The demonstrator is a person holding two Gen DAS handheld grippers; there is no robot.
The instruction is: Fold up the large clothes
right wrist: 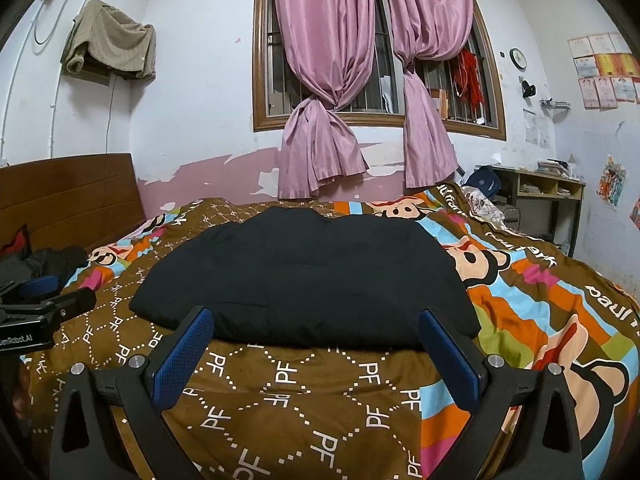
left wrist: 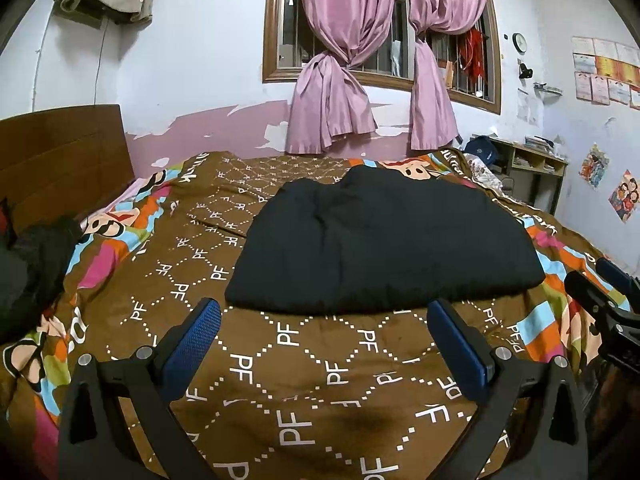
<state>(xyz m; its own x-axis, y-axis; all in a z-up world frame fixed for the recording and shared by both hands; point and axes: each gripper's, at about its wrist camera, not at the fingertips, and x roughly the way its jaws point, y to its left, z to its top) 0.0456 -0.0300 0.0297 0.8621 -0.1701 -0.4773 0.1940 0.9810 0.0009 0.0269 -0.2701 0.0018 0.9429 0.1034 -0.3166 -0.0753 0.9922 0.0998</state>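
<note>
While both tools hovered above the patterned quilt, the folded black garment lay flat on it just beyond their tips. The left gripper had its fingers spread wide and empty; the right gripper was likewise wide and empty.

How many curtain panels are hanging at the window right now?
2: the left curtain and the right curtain, each knotted mid-height, hanging behind the black garment. None seem hidden.
</note>
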